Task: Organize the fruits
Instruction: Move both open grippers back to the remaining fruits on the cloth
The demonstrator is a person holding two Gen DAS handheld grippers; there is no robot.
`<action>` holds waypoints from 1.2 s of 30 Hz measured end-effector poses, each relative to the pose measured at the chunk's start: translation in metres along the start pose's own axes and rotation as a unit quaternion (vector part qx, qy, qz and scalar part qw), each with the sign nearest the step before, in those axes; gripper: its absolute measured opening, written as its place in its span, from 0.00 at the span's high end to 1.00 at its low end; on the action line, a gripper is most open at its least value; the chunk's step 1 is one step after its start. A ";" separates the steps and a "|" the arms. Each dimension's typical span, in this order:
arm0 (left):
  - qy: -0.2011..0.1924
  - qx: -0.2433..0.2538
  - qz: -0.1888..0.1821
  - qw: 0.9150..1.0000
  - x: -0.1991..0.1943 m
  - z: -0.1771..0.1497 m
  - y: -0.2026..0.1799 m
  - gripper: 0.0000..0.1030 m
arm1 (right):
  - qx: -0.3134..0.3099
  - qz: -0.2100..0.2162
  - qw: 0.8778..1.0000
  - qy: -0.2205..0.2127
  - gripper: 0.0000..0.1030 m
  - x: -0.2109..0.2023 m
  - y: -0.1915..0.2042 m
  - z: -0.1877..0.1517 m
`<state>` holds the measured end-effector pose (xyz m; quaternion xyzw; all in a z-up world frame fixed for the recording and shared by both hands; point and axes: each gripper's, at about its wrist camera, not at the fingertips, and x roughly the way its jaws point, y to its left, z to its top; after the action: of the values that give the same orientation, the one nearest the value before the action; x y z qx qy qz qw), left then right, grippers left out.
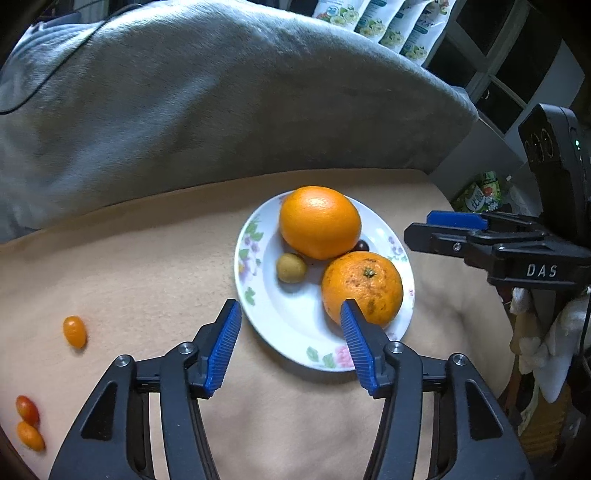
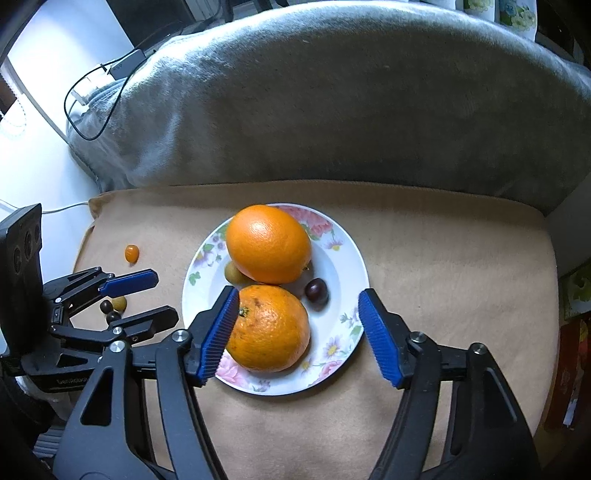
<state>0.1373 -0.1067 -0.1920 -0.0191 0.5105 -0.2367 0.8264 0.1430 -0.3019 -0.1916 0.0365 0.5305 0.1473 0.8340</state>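
A floral white plate [image 1: 288,332] [image 2: 347,258] on a tan cushion holds a big smooth orange [image 1: 319,221] [image 2: 267,243], a speckled orange with a stem [image 1: 364,286] [image 2: 271,328], a small yellow-green fruit [image 1: 291,267] [image 2: 232,275] and a dark grape [image 1: 364,244] [image 2: 316,290]. My left gripper [image 1: 291,308] [image 2: 162,299] is open and empty over the plate's near-left rim. My right gripper [image 2: 297,295] [image 1: 417,225] is open and empty above the speckled orange. Loose kumquats [image 1: 75,331] [image 2: 131,253] and a cherry tomato [image 1: 27,409] lie on the cushion at left.
A grey blanket [image 1: 221,110] [image 2: 332,103] rises behind the cushion. Two dark grapes [image 2: 109,311] and a yellow fruit [image 2: 119,302] lie under the left gripper. A black cable [image 2: 96,107] and snack packets [image 1: 384,26] sit at the back. Shelving [image 1: 517,74] stands at right.
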 end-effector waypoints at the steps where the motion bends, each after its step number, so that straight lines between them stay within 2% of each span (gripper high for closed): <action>1: -0.002 -0.003 0.003 1.000 -0.003 -0.002 0.002 0.44 | -0.003 0.001 1.000 -0.001 0.29 -0.001 0.002 0.001; 11: -0.010 -0.046 0.047 0.998 -0.032 -0.034 0.037 0.42 | -0.039 0.019 0.999 -0.007 0.27 -0.004 0.036 0.014; 23: -0.016 -0.132 0.095 0.987 -0.063 -0.086 0.084 0.42 | -0.103 0.069 0.992 0.023 0.27 0.021 0.108 0.020; 31: -0.012 -0.180 0.129 0.975 -0.080 -0.122 0.115 0.42 | -0.135 0.105 0.984 0.058 0.27 0.049 0.159 0.016; 36: -0.025 -0.214 0.158 0.964 -0.095 -0.136 0.145 0.42 | -0.149 0.120 0.978 0.081 0.27 0.067 0.183 0.009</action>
<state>0.0404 0.0892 -0.2168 -0.1201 0.5249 0.0124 0.8425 0.1397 -0.1071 -0.2069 -0.0369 0.5600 0.3257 0.7608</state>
